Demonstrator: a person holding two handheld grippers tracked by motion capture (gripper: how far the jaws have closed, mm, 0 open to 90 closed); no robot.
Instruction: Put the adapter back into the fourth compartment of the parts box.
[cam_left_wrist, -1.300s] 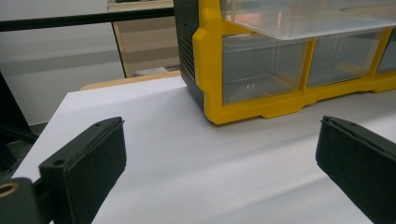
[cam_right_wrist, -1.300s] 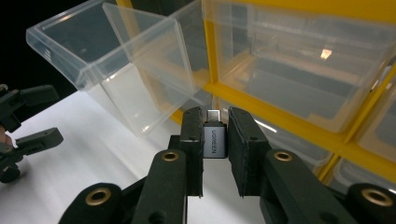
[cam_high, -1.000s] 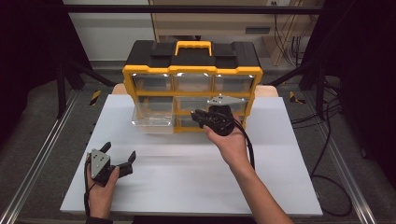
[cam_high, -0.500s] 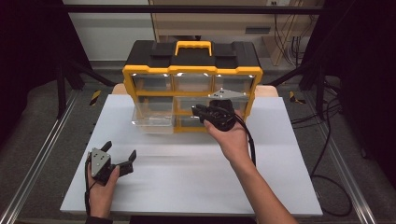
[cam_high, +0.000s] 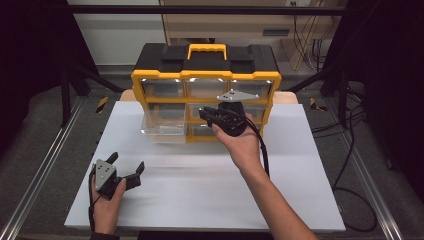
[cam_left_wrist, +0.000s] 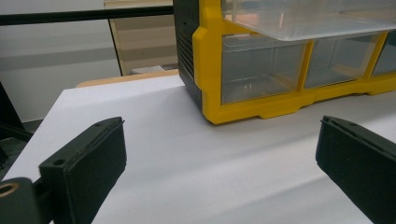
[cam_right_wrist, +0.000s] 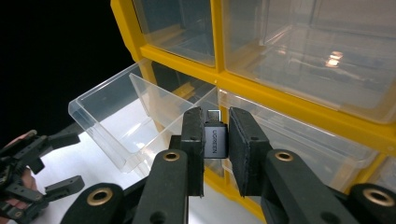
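Little has shifted: right gripper (cam_right_wrist: 215, 140) clamps a small grey USB adapter (cam_right_wrist: 215, 138) beside the pulled-out clear plastic drawer (cam_right_wrist: 135, 116), not yet dropped in; left gripper (cam_high: 126, 172) rests wide.

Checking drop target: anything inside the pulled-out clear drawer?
The pulled-out drawer looks empty on both sides of its divider; the right hand-held gripper covers its near corner.

A white table (cam_high: 310, 165) sits between metal rails (cam_high: 35, 175), with cables (cam_high: 350, 165) seemingly alongside.
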